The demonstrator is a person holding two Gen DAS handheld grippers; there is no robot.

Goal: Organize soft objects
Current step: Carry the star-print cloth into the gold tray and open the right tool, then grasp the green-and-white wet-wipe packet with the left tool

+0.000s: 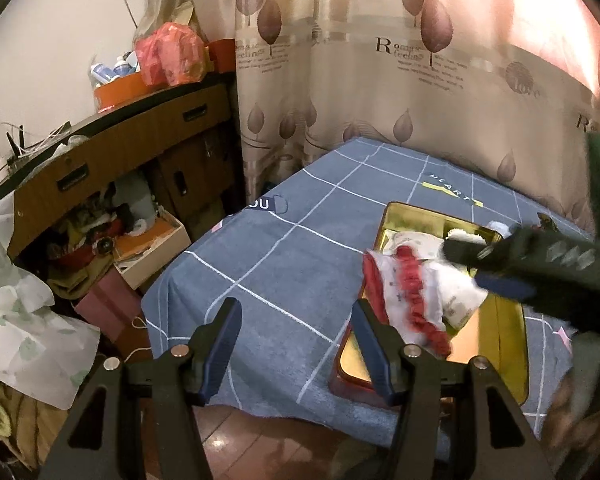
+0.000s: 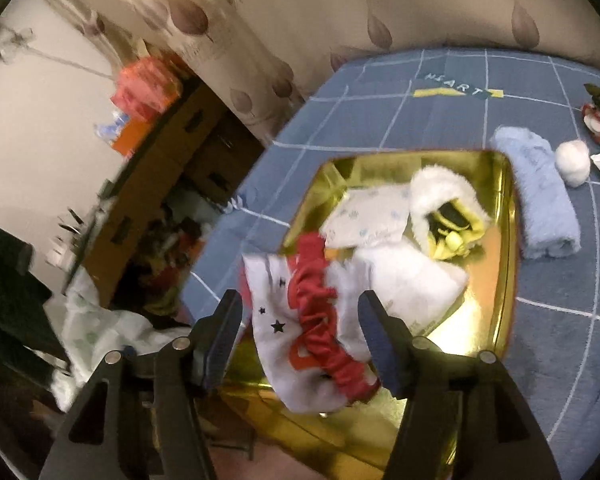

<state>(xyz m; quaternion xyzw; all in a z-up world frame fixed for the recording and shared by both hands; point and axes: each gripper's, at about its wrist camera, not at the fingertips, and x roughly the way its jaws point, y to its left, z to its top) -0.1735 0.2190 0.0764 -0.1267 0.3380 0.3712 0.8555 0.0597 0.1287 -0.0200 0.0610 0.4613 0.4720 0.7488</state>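
- Hovering with my right gripper (image 2: 300, 336) parted, its fingers either side of the white cloth with red frill (image 2: 312, 320), pads not pressing it.
- My left gripper (image 1: 296, 344) is open and empty, near the gold tin (image 2: 504, 240).
- That cloth droops over the tin's near-left rim, half inside.
- I judge it light, limp, unbreakable; the bunched red frill gives the firmest pinch.

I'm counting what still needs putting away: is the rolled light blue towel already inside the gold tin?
No, the light blue towel lies on the grey-blue bedcover, just outside the right rim of the gold tin.
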